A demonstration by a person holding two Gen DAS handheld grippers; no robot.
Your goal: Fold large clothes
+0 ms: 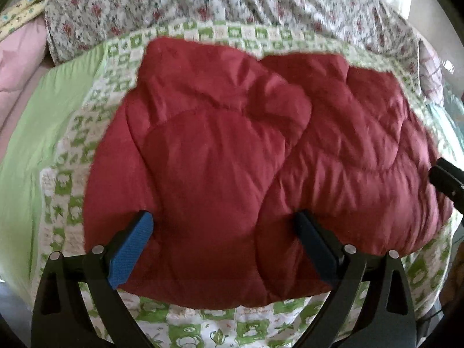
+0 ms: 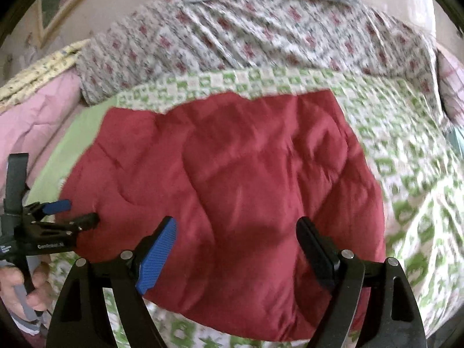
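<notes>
A red quilted jacket (image 1: 261, 156) lies folded into a puffy bundle on the bed, on a green-and-white patterned sheet (image 1: 69, 179). The left gripper (image 1: 223, 232) hangs over the bundle's near edge, its jaws spread wide with red fabric showing between them, gripping nothing. The right gripper (image 2: 235, 235) sits just the same over the near edge, jaws wide apart and holding nothing. Beyond the jacket lies a rumpled floral quilt (image 2: 246, 34), and a pink blanket (image 2: 32, 121) is bunched at the left.
</notes>
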